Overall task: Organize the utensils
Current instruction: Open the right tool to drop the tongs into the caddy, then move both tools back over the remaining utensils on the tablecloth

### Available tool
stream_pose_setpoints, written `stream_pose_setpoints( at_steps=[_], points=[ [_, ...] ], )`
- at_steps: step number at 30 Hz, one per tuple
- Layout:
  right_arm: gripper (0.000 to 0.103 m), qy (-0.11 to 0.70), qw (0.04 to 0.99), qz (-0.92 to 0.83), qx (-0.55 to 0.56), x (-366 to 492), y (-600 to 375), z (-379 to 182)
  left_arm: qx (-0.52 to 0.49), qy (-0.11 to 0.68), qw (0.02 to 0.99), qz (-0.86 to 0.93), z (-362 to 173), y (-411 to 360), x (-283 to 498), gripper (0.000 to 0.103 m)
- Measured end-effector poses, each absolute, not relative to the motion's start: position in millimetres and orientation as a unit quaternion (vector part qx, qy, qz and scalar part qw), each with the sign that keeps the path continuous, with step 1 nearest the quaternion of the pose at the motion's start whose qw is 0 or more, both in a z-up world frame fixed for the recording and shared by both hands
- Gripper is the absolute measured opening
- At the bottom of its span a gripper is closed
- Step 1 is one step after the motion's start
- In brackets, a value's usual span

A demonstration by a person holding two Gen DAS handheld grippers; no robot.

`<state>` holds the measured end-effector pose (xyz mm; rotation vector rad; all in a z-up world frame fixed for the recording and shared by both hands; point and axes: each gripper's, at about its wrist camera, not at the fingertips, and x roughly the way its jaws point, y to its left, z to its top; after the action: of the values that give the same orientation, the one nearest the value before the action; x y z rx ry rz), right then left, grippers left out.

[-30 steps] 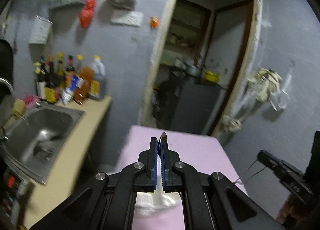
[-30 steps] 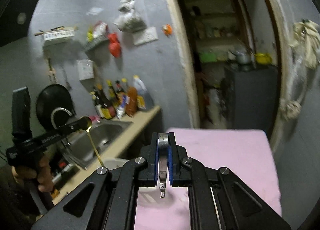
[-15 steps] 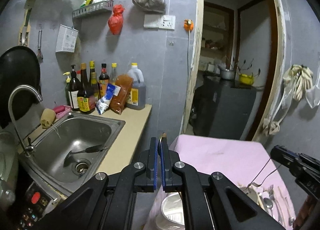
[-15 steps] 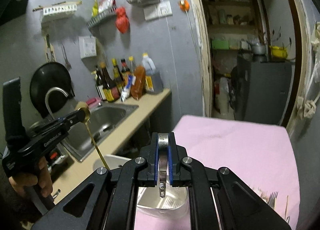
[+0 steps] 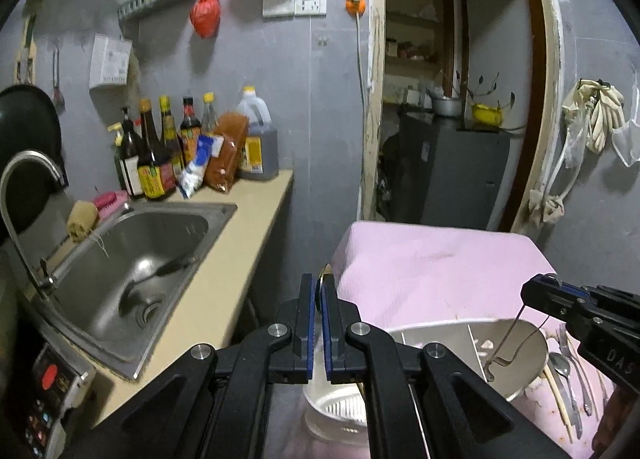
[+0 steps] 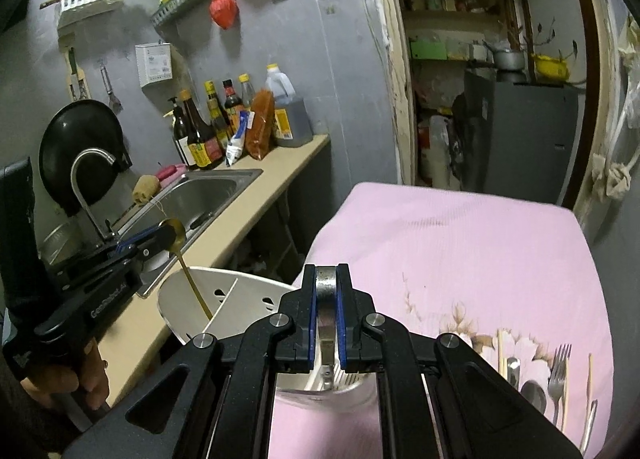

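a grey-walled kitchen with a steel sink on the left and a pink-clothed table ahead fills the left wrist view, where the left gripper is clamped on a gold spoon by its bowl end, above the white divided holder; the right gripper hangs a thin metal utensil over that holder, with loose cutlery lying just beside it. in the right wrist view the right gripper is pinched on that utensil's handle, its tip over the holder, while the spoon's handle already points into a compartment. the step looks like dropping both pieces in; next, lower each until it rests inside its slot, then part the jaws.
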<state>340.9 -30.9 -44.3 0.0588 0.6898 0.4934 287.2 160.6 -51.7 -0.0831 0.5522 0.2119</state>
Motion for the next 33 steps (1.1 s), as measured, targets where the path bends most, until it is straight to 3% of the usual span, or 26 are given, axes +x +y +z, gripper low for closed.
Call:
stream_pose_setpoints(
  at_steps=[2, 6, 8, 9, 11, 13, 18, 20, 22, 28, 33],
  points=[
    [0.009, 0.338, 0.91, 0.238, 0.033, 341.2, -32.2, -46.1, -0.053, 0.285, 0.952, 0.098, -54.8, 162.9, 287.4, 0.004],
    [0.03, 0.332, 0.913, 0.235, 0.04, 338.4, -37.0, -42.8, -0.077, 0.311, 0.944, 0.081, -60.9, 167.2, 287.1, 0.005],
    [0.03, 0.327, 0.915, 0.232, 0.043, 335.5, -40.3, -38.8, -0.094, 0.321, 0.939, 0.082, -63.4, 170.5, 285.4, 0.009],
    [0.03, 0.325, 0.916, 0.23, 0.044, 334.1, -42.1, -37.2, -0.104, 0.322, 0.938, 0.079, -64.4, 172.3, 283.9, 0.012],
    [0.03, 0.317, 0.92, 0.224, 0.048, 329.9, -48.8, -32.0, -0.126, 0.315, 0.938, 0.077, -63.1, 175.8, 278.9, 0.038],
    [0.037, 0.306, 0.926, 0.213, 0.051, 325.7, -56.9, -25.6, -0.145, 0.296, 0.941, 0.079, -59.2, 178.7, 272.6, 0.054],
    [0.056, 0.27, 0.944, 0.182, 0.059, 312.2, -79.6, -2.7, -0.151, 0.27, 0.948, 0.075, -43.8, 174.7, 267.2, 0.061],
    [0.065, 0.252, 0.952, 0.165, 0.06, 305.1, -89.2, 6.7, -0.143, 0.259, 0.953, 0.069, -35.3, 169.0, 265.7, 0.071],
    [0.082, 0.228, 0.961, 0.144, 0.061, 295.6, -100.9, 16.8, -0.138, 0.242, 0.958, 0.064, -26.0, 162.1, 261.8, 0.078],
    [0.097, 0.17, 0.979, 0.098, 0.062, 271.0, -132.1, 46.5, -0.11, 0.192, 0.974, 0.046, -1.2, 132.2, 251.2, 0.098],
    [0.097, 0.141, 0.986, 0.071, 0.058, 249.9, -157.4, 60.9, -0.086, 0.162, 0.983, 0.023, 11.4, 103.4, 243.0, 0.101]
  ],
)
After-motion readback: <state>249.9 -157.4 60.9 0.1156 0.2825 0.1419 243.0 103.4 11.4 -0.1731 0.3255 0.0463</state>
